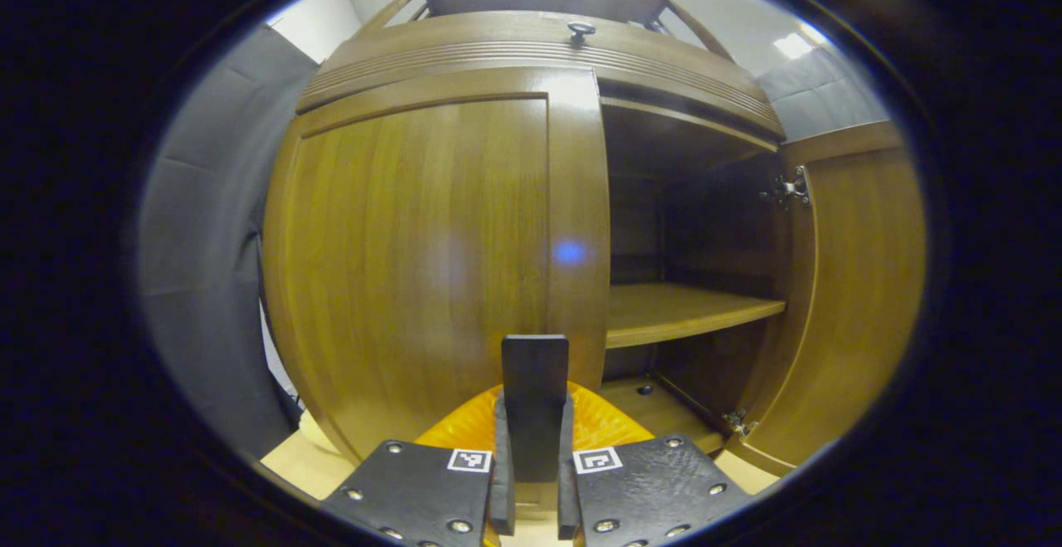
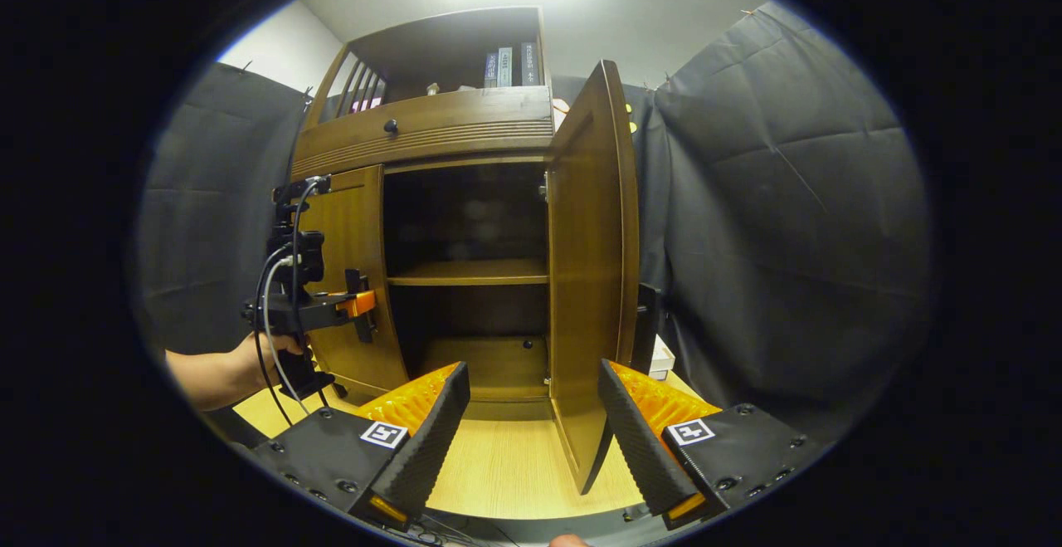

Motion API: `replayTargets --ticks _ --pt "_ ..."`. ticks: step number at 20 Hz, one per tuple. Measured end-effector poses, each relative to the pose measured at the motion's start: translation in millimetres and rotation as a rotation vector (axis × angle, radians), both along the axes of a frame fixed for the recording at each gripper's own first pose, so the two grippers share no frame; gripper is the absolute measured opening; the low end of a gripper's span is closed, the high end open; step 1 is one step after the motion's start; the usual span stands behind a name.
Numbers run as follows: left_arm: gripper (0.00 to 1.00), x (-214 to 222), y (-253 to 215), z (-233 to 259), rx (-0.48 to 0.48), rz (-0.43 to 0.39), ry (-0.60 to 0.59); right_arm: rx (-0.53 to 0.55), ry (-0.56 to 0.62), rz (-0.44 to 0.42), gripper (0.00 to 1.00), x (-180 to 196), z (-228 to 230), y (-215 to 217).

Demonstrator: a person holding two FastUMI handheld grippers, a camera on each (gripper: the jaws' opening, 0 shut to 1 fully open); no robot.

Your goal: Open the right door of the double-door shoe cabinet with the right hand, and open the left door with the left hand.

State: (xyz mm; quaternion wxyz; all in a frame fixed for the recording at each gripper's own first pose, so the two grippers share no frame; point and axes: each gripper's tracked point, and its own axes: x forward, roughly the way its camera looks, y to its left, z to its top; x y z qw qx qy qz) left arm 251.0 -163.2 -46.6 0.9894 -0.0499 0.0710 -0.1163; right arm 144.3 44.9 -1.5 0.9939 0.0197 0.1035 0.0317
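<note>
Gripping left door [image 1: 415, 265] edge: left claw [image 1: 534, 447]; right door [image 2: 591, 281] open.

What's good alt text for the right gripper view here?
The wooden shoe cabinet stands with its right door swung wide open and its left door closed. The left gripper, held by a hand, sits at the left door's edge. The right gripper is open in the foreground.
</note>
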Motion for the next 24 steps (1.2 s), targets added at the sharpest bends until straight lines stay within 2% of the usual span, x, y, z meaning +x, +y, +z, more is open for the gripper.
replayTargets --ticks 2,4,13,14,17,18,19,20,23,24 --pt "0.21 -11.9 6.0 2.3 0.006 0.006 0.002 0.006 -0.003 0.027 0.98 1.3 0.0 3.8" --pt "0.22 -24.2 11.9 3.6 0.005 0.012 0.006 0.011 -0.007 0.056 1.0 1.4 -0.7 8.6" --pt "0.22 -90.5 61.3 5.2 0.017 0.079 0.027 0.031 -0.019 0.199 0.98 0.2 -3.7 39.5" --pt "0.22 -96.6 66.9 6.1 0.018 0.088 0.029 0.032 -0.022 0.214 1.0 0.4 -2.8 43.3" --pt "0.17 -113.9 87.1 6.1 0.02 0.122 0.035 0.038 -0.026 0.261 1.0 2.6 -2.3 57.6" --pt "0.12 -117.1 91.5 6.0 0.02 0.133 0.035 0.039 -0.025 0.275 0.98 3.6 -2.7 61.8" --pt "0.17 -121.6 96.1 5.1 0.023 0.143 0.036 0.04 -0.022 0.292 0.98 4.8 -3.5 68.1" --pt "0.12 -125.8 101.5 5.8 0.025 0.155 0.035 0.04 -0.022 0.308 0.98 5.5 -3.1 73.2" --pt "0.11 -138.6 123.8 4.6 0.028 0.195 0.047 0.041 -0.02 0.351 1.0 5.5 -6.5 87.4" --pt "0.17 -141.3 131.0 4.7 0.027 0.205 0.05 0.042 -0.019 0.366 0.98 6.8 -6.9 92.5"
